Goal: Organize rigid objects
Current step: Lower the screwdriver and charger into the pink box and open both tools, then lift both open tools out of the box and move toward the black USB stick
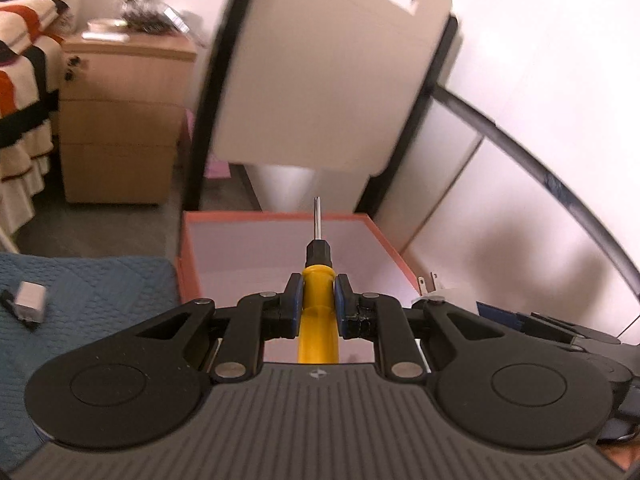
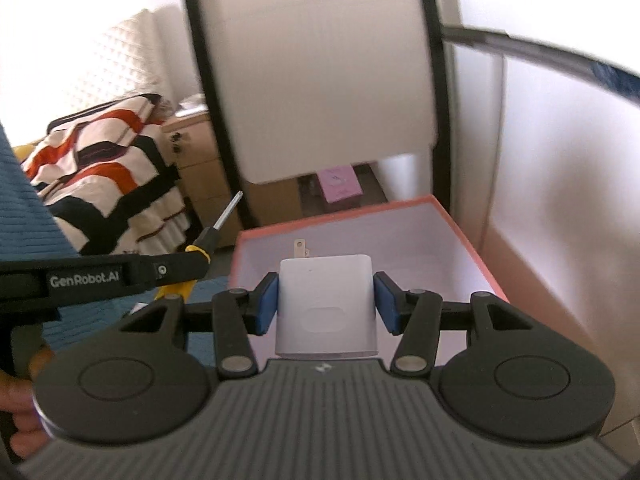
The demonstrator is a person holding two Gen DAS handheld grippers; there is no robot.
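Observation:
My left gripper [image 1: 317, 294] is shut on a yellow-handled screwdriver [image 1: 318, 332], whose black collar and metal shaft point forward over an orange-rimmed box [image 1: 384, 236] with a pale inside. My right gripper [image 2: 326, 294] is shut on a white plug-in charger [image 2: 326, 308], its metal prongs pointing ahead above the same orange-rimmed box [image 2: 472, 236]. The charger's prongs and white corner [image 1: 430, 286] show at the right of the left wrist view. In the right wrist view the left gripper and the screwdriver [image 2: 210, 236] reach in from the left.
A blue quilted mat [image 1: 92, 292] lies left of the box with a small white and black object [image 1: 28, 300] on it. A pale chair back [image 1: 332, 72] stands behind the box. A wooden drawer unit [image 1: 120, 120] and a striped bedspread [image 2: 104, 160] lie further left.

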